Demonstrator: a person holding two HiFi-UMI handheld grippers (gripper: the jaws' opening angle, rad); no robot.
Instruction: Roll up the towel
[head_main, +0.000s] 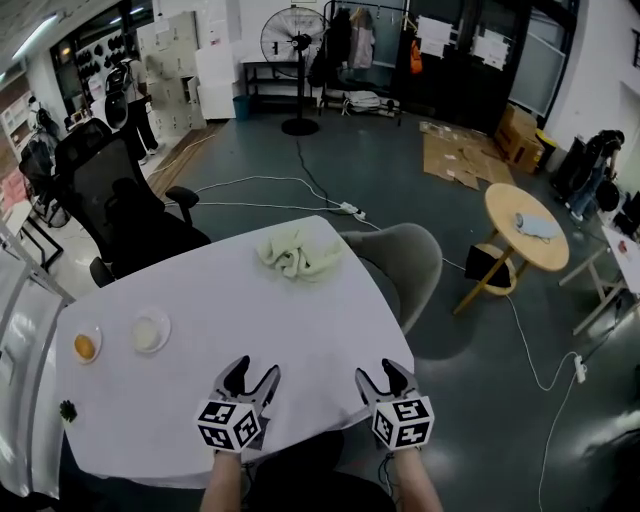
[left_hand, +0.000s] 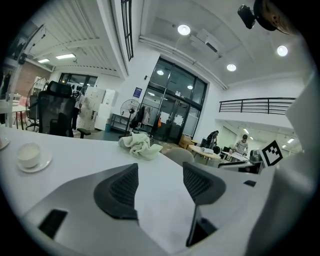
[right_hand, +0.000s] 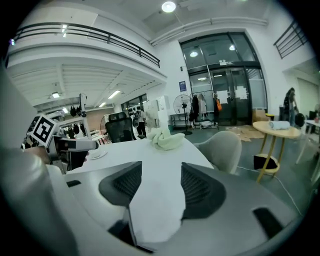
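A crumpled pale yellow-green towel (head_main: 299, 252) lies bunched near the far edge of the white table (head_main: 230, 330). It shows far ahead in the left gripper view as the same towel (left_hand: 139, 145) and in the right gripper view too (right_hand: 165, 137). My left gripper (head_main: 250, 379) hovers over the near part of the table, open, with only bare tabletop between its jaws. My right gripper (head_main: 383, 380) is beside it near the table's right edge, also open and holding nothing. Both are well short of the towel.
Two small dishes stand at the table's left: a white saucer with a cup (head_main: 150, 330) and a plate with something orange (head_main: 85, 346). A black office chair (head_main: 125, 205) stands at the far left, a grey chair (head_main: 405, 262) at the right edge. A round wooden table (head_main: 525, 228) stands further off.
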